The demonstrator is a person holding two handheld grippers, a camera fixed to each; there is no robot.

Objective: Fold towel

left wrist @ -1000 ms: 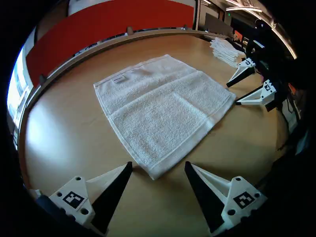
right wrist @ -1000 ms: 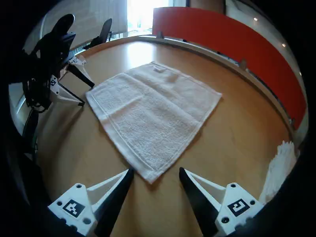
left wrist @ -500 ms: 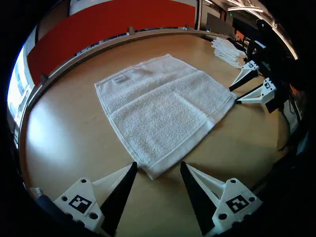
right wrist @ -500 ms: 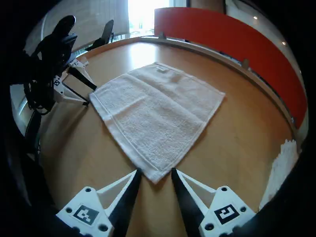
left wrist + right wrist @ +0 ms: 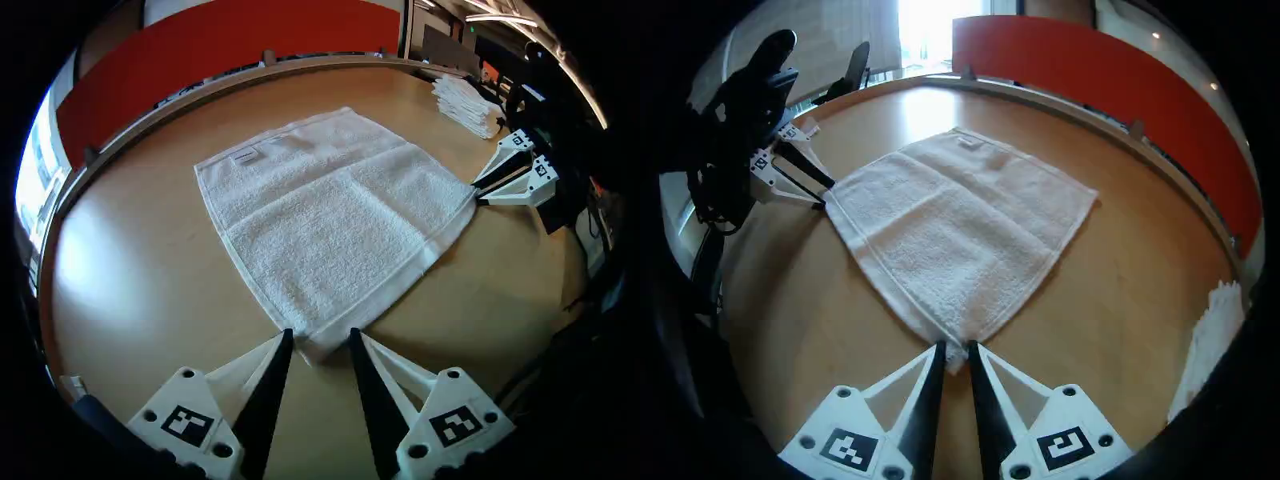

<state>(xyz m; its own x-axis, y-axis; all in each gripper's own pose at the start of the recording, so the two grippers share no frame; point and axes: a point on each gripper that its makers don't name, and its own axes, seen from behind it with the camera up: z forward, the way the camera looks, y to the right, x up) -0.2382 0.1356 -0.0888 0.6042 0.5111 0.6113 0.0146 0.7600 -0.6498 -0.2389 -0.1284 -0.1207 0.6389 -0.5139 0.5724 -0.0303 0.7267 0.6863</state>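
A white towel (image 5: 336, 208), folded once, lies flat on the wooden table (image 5: 136, 264). Its near corner sits between the fingers of my left gripper (image 5: 320, 342), which is open with a narrow gap; the fingers are at the cloth's edges. My right gripper (image 5: 955, 352) is shut on the towel's (image 5: 960, 224) neighbouring corner, pinching it into a small ridge. Each gripper also shows in the other's view: the right gripper (image 5: 478, 192) far right at a towel corner, the left gripper (image 5: 822, 197) far left at its corner.
A stack of folded white towels (image 5: 468, 104) sits at the table's far edge, also seen as the stack (image 5: 1212, 336) at right. A red partition (image 5: 224, 48) runs behind the curved table rim. Dark chairs (image 5: 852, 60) stand beyond the table.
Both grippers moved forward onto their towel corners and closed. The right gripper's fingers went from wide apart to pinching the corner; the left gripper's gap narrowed around its corner.
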